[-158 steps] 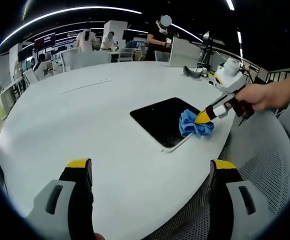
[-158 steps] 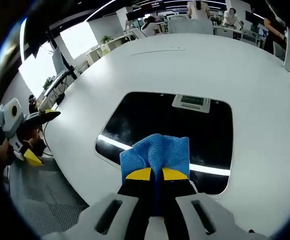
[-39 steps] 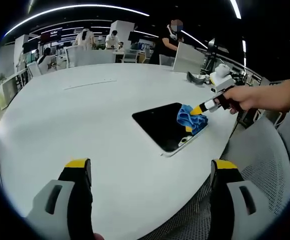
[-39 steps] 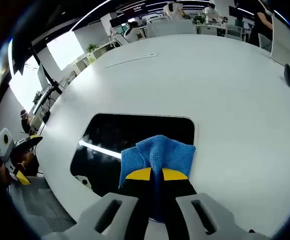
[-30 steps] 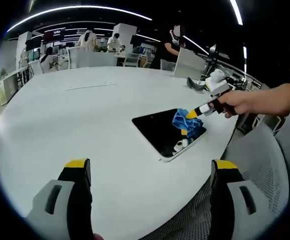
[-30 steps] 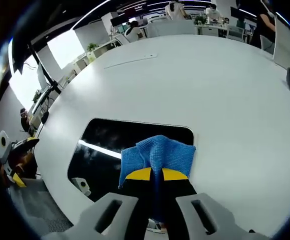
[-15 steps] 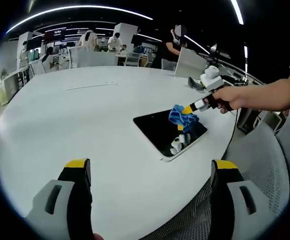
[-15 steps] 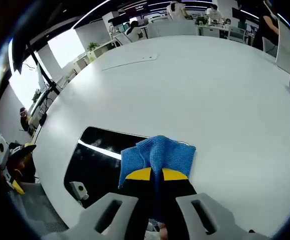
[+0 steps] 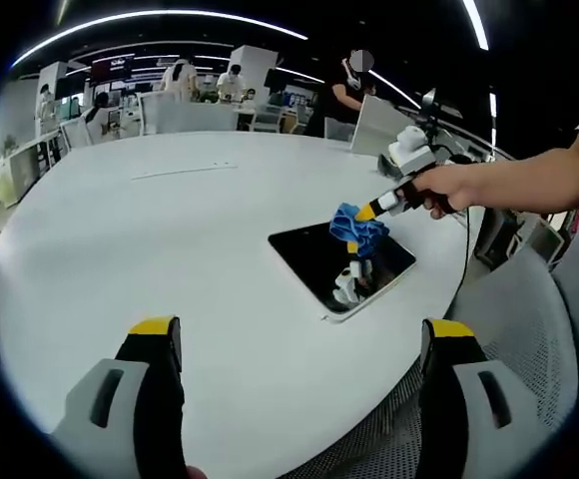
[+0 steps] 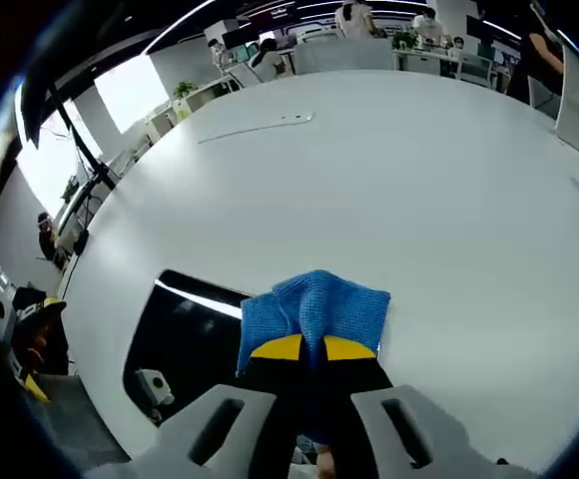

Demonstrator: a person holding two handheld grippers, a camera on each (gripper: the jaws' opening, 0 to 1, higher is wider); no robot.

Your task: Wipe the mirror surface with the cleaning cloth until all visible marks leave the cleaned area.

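Right gripper view: right tool [image 10: 311,349] clamps blue cloth [image 10: 314,304] over mirror [image 10: 185,334].

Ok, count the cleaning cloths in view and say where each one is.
1. The blue cleaning cloth is clamped in the right tool, held at the far edge of the mirror on the white table.
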